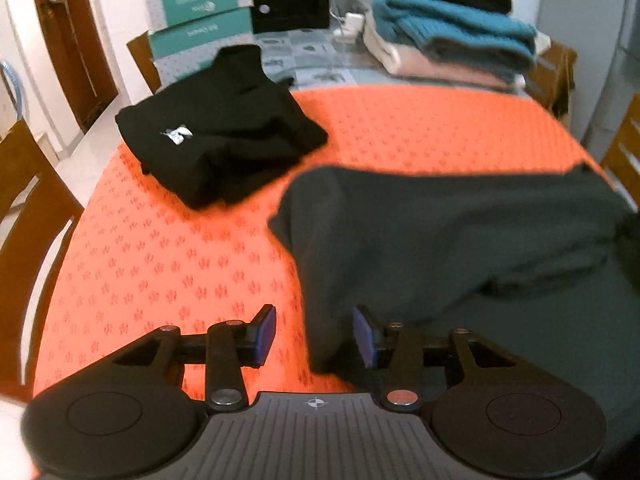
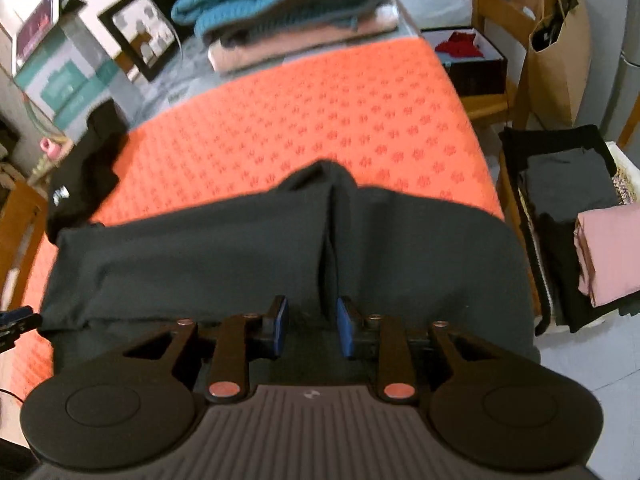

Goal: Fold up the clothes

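One dark grey garment (image 2: 280, 240) lies across the near half of the orange table cover (image 2: 320, 112). The left gripper (image 1: 314, 334) stands parted over its edge; the right gripper (image 2: 312, 328) parted over a ridge. A black folded garment (image 1: 216, 132) sits at ten o'clock. Recommended: smooth the ridge, align edges before the next fold.

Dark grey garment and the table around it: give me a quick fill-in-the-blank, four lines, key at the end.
1. The dark grey garment lies on a tablecloth whose colour is ____.
2. The black garment with the white logo lies to the ____ of the grey one in the left wrist view.
3. On top of the folded stack at the far end lies a knit coloured ____.
4. The pads of the left gripper and the right gripper are coloured ____.

Missing words: orange; left; teal; blue
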The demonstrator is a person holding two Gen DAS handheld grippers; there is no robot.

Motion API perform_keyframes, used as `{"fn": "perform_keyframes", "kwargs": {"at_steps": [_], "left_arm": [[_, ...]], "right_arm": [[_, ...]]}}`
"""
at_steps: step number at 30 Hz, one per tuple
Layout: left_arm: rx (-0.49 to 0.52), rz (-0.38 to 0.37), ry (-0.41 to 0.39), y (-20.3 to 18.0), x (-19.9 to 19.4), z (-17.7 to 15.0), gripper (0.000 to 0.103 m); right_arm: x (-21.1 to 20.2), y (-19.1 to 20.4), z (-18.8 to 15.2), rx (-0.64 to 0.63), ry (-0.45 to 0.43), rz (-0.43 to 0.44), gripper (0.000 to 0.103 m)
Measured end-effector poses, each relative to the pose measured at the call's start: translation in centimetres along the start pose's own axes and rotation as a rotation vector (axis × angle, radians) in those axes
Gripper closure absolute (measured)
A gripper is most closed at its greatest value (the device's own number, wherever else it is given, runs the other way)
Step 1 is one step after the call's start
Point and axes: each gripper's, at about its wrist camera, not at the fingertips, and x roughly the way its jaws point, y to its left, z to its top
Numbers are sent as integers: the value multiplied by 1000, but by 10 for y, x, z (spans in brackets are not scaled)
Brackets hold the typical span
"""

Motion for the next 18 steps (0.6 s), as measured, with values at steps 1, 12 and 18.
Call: {"fn": "perform_keyframes", "kwargs": {"at_steps": [1,12,18], "left_arm": [[0,0,2,-2,0,-2,58],[-29,122,25,-4,19,-17,84],[-25,162,-13,-5,5,-16,90]], "right_arm": [[3,2,0,-16,4,-6,72],[7,4,4,-51,10,-20,99],[-36,9,7,-38,21,-25,99]]}}
